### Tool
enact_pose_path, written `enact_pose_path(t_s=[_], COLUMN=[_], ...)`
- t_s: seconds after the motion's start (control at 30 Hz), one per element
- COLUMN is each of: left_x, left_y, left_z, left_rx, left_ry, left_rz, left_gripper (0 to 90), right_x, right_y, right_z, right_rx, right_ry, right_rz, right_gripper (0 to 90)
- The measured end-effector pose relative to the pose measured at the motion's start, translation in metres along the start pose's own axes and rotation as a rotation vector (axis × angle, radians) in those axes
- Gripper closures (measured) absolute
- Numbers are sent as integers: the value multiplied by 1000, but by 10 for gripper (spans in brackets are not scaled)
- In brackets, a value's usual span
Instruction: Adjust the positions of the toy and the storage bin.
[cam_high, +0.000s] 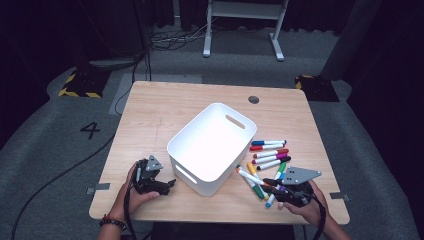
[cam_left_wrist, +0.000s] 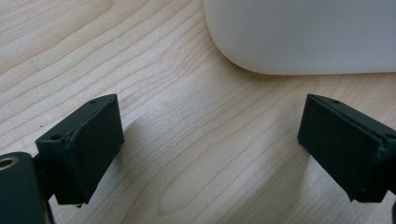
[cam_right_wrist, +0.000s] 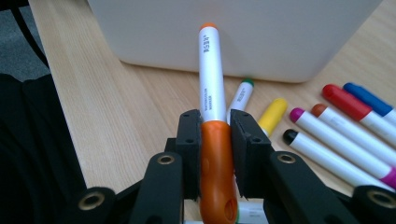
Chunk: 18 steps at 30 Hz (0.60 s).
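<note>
Right gripper (cam_right_wrist: 215, 133), jaws clenched on an orange-capped white marker (cam_right_wrist: 212, 93) beside the empty white plastic bin (cam_high: 212, 145); left gripper (cam_left_wrist: 210, 144) released; remaining coloured markers (cam_high: 269, 155) lie unsorted on the wooden table (cam_high: 165, 105).

floor (cam_high: 60, 150): numeral "4" (cam_high: 90, 130) | orange marker (cam_right_wrist: 212, 84): barrel print unreadable
</note>
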<state>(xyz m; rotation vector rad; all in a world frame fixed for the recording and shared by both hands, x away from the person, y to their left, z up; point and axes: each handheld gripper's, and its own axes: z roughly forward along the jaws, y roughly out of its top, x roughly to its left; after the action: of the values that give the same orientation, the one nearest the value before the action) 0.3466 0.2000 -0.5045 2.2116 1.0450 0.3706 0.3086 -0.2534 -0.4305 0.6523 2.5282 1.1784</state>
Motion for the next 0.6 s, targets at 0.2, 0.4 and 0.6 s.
enact_pose_path(t_s=[0.2,0.4,0.6], left_x=[0,0,0], left_y=[0,0,0], left_z=[0,0,0], left_rx=[0,2,1], left_ry=[-1,-5,-5], left_rz=[3,2,1], left_gripper=[69,69,69], right_x=[-7,-13,-21], right_y=[10,19,29], right_z=[-19,-29,-38], right_rx=[-57,-84,-115], right_ry=[-13,-19,-13], right_rz=[-5,-3,-1], right_gripper=[745,745,745])
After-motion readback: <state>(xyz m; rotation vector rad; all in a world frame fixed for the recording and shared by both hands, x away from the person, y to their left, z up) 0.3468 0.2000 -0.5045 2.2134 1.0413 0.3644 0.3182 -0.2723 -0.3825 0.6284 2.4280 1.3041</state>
